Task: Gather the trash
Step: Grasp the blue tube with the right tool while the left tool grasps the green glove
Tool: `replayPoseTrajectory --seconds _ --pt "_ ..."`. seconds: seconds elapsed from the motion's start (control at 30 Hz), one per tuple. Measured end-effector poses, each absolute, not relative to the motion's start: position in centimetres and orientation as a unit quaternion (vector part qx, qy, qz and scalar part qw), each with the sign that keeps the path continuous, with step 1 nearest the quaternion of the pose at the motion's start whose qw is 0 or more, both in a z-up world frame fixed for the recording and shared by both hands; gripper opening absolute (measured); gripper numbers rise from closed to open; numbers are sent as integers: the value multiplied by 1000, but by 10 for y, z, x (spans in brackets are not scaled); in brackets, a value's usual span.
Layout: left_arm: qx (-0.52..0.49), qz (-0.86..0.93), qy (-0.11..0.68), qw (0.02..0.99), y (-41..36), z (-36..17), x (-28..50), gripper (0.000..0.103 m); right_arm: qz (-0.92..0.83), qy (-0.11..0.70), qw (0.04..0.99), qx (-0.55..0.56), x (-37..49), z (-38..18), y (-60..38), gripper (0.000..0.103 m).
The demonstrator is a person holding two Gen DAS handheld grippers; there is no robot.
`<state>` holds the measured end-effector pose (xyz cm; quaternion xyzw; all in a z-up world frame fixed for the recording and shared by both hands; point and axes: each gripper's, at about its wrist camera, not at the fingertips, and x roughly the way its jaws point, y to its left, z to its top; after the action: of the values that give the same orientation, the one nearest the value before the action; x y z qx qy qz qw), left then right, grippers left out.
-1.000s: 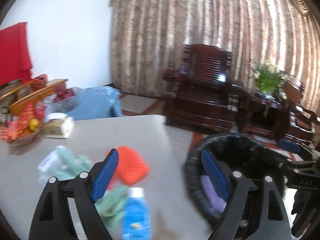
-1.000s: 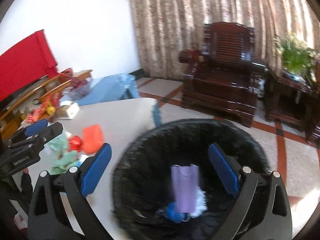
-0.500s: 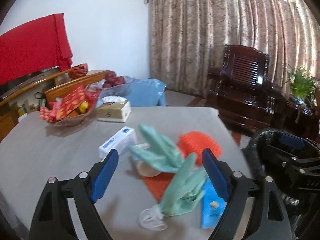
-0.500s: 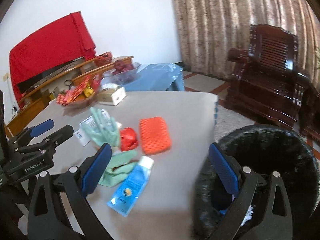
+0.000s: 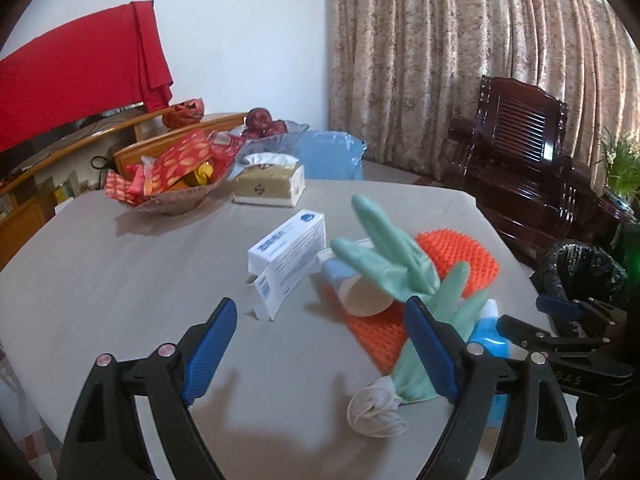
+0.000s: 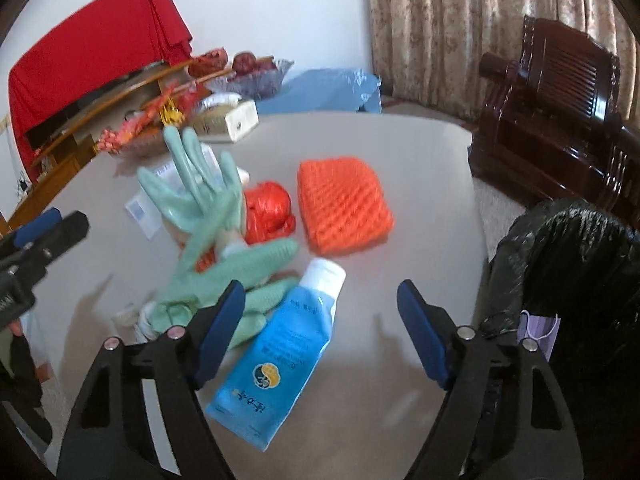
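On the grey table (image 5: 120, 280) lies a heap of trash: two green rubber gloves (image 5: 392, 256) (image 6: 208, 204), an orange foam net (image 5: 460, 256) (image 6: 344, 204), a red crumpled bag (image 6: 268, 212), a blue tube (image 6: 284, 344), a white box (image 5: 288, 252), a paper cup (image 5: 364, 296) and a white wad (image 5: 374, 410). My left gripper (image 5: 320, 352) is open and empty, just before the heap. My right gripper (image 6: 320, 328) is open and empty over the blue tube. A black-lined bin (image 6: 580, 280) (image 5: 580, 268) stands at the table's right edge, with a purple mask (image 6: 538, 332) inside.
A basket of snacks (image 5: 168, 184) and a tissue box (image 5: 272, 184) stand at the table's far side. A dark wooden armchair (image 5: 524, 160) and a curtain are behind. A wooden bench with a red cloth is at the left.
Both grippers have swung left from over the bin to the table. The trash heap is now in front of both; the bin has slid to the right edge.
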<state>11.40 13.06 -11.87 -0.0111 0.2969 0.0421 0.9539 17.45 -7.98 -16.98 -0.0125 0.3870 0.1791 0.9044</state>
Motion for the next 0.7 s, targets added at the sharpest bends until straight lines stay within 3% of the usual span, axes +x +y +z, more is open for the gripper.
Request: replayPoseTrajectory --seconds 0.57,0.63,0.7 --pt "-12 33 311 950 133 -134 127 84 169 437 883 -19 202 -202 -72 66" --pt "-14 33 314 949 133 -135 128 84 174 436 882 -33 202 -202 -67 61" --pt "-14 32 315 949 132 -136 129 84 194 434 879 -39 200 -201 -63 43"
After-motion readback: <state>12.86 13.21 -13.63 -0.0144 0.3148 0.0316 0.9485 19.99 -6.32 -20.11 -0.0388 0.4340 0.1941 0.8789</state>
